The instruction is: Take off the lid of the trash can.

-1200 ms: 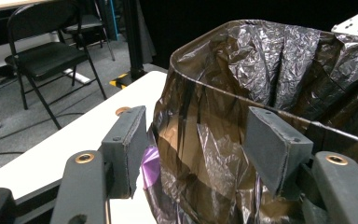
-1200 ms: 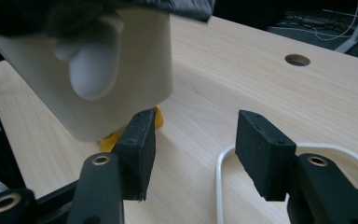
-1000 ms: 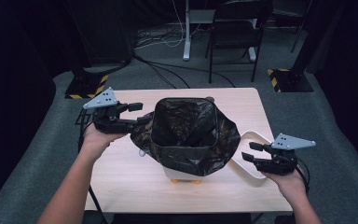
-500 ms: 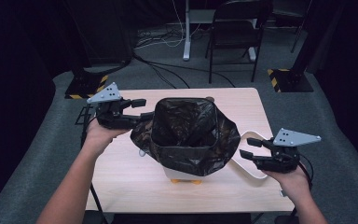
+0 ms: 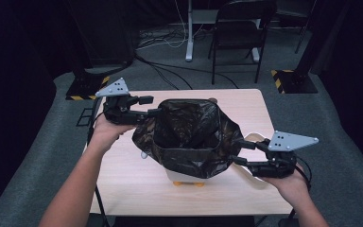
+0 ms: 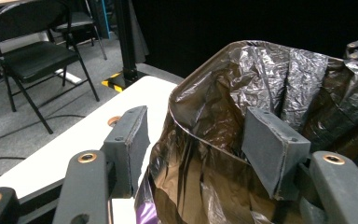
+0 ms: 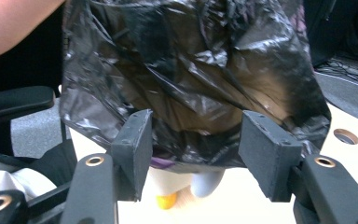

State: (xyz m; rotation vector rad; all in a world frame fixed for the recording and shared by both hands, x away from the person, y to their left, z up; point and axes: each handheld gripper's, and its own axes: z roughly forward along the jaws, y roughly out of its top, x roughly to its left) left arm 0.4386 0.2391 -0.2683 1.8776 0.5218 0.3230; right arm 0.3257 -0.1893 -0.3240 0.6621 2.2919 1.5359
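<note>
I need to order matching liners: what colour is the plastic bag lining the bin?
Glossy black plastic bag, see-through brownish where light passes; the left gripper view shows it best.

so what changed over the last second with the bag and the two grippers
The right gripper rose toward the bag's skirt, its jaws just opening, gripping nothing. The left gripper stayed open at the black bag, which kept its place over the white bin.

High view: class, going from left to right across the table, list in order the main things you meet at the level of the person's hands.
left gripper → black bin bag over the white bin → right gripper
</note>
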